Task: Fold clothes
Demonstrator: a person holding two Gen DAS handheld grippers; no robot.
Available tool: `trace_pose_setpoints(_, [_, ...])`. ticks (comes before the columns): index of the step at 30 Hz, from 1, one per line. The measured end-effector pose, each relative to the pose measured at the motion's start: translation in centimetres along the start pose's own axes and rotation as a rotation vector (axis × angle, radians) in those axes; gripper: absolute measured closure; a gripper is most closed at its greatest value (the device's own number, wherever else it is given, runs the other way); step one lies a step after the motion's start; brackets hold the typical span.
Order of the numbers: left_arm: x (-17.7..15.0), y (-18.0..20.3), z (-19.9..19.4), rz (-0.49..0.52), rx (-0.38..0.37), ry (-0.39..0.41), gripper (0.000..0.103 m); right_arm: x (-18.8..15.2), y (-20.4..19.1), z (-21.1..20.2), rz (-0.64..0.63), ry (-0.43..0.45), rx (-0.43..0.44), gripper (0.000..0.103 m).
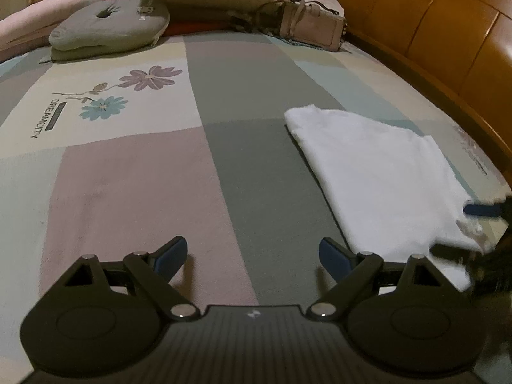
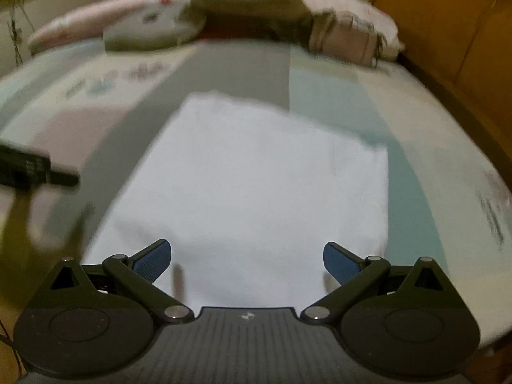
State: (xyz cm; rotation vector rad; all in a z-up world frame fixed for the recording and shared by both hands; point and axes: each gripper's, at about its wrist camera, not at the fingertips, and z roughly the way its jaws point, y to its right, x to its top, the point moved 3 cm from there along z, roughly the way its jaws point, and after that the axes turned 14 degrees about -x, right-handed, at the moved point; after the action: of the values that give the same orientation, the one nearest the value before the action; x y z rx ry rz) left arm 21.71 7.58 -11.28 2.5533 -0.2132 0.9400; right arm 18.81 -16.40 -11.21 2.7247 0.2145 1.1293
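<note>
Both jaws wide, empty; folded white garment [image 2: 256,176] seemingly lengthwise toward pillows [image 2: 153,32].

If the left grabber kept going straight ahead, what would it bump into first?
Probably the bedspread. The left gripper is open, empty and tilted down at bare cover; the white garment lies off to its right.

The bed [image 1: 224,166] is wide and bare in the middle, so a tool can move there. A folded white cloth [image 1: 377,172] lies on the right. Pillows [image 1: 108,28] and a bag [image 1: 310,25] crowd the far end. A wooden board [image 1: 448,32] blocks the right side.
</note>
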Motion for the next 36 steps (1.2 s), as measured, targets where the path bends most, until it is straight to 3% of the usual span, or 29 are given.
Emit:
trace_pose_setpoints(3, [0.3, -0.1, -0.6, -0.003, -0.001, 0.02, 0.013, 3.4, -0.1, 1.4, 0.025, 0.044, 0.013, 0.0])
trace_pose_setpoints(9, [0.1, -0.7, -1.0, -0.03, 0.006, 0.013, 0.013, 7.1, -1.5, 9.3, 0.043, -0.059, 0.009, 0.0])
trace_pose_setpoints(12, [0.2, -0.8, -0.9, -0.039, -0.004, 0.005, 0.013, 7.0, -0.9, 9.7, 0.064, -0.05, 0.042, 0.0])
trace_pose_setpoints(15, [0.5, -0.6, -0.3, -0.049, -0.04, 0.009, 0.013, 6.3, 1.2, 7.5, 0.123, -0.046, 0.087, 0.0])
trace_pose_setpoints(23, [1.3, 1.1, 2.6, -0.162, -0.294, 0.016, 0.013, 2.2, 11.2, 2.2, 0.391, -0.024, 0.243, 0.0])
trace_pose_setpoints(29, [1.7, 1.2, 4.8, -0.236, -0.366, -0.01, 0.013, -0.7, 16.1, 5.7, 0.634, -0.171, 0.406, 0.0])
trace_pose_setpoints(36, [3.4, 1.0, 6.7, -0.275, -0.411, -0.046, 0.013, -1.6, 16.2, 8.9, 0.708, -0.233, 0.561, 0.0])
